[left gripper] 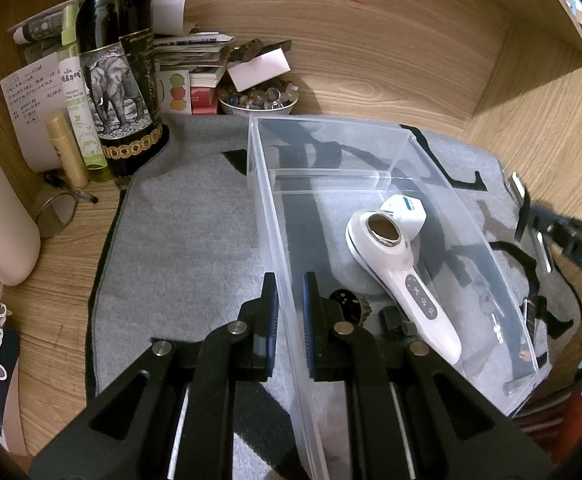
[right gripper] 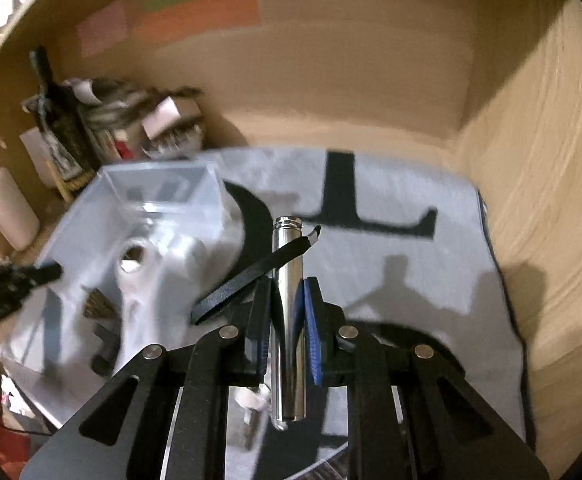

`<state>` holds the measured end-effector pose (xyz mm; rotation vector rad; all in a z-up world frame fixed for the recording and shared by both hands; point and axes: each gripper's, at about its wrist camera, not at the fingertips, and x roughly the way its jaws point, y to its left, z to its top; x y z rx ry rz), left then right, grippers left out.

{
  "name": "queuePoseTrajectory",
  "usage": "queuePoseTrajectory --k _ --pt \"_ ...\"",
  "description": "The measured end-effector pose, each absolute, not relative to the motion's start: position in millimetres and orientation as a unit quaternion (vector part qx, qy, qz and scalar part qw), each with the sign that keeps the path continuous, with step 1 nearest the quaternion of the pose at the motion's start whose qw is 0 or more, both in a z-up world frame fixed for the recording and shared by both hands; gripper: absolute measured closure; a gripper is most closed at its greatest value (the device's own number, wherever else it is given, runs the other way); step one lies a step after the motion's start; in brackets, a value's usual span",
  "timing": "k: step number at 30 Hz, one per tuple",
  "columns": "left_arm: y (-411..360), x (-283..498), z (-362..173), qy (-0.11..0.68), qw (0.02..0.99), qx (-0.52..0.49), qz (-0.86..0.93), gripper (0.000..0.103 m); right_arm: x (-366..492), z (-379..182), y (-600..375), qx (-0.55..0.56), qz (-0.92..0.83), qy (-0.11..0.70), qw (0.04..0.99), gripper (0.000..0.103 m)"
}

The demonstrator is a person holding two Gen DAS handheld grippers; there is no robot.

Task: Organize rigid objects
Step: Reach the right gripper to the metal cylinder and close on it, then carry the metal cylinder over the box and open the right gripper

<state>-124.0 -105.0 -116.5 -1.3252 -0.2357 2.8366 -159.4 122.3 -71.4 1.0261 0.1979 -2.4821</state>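
the left claw (left gripper: pixel 290 294) clenches the clear bin's (left gripper: pixel 275 248) near left wall. the right claw (right gripper: pixel 287 304) grasps a metal cylinder (right gripper: pixel 289 320) above the open grey mat (right gripper: pixel 411 280). the bin holds a white handheld device (left gripper: pixel 399 272).

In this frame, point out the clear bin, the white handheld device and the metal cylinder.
clear bin (left gripper: pixel 269 216): left wrist view, on its left wall.
white handheld device (left gripper: pixel 419 300): left wrist view, on its handle by the buttons.
metal cylinder (right gripper: pixel 289 300): right wrist view, mid-shaft between the jaws.

Black angular tongs (left gripper: pixel 291 296), blue-padded fingers (right gripper: pixel 311 320), silver round pivot screws, slotted arms.
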Motion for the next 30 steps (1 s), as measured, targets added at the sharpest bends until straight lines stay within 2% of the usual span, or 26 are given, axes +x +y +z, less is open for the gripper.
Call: queuePoseTrajectory --k 13,30 --pt "-105.8 -121.5 -115.6 -0.076 0.001 -0.421 0.904 0.092 -142.5 -38.7 63.3 0.316 -0.89 0.104 0.311 0.089" --pt "-102.2 -120.8 -114.0 -0.078 0.005 -0.42 0.904 0.092 -138.9 -86.3 -0.5 0.377 -0.828 0.18 0.374 0.089"
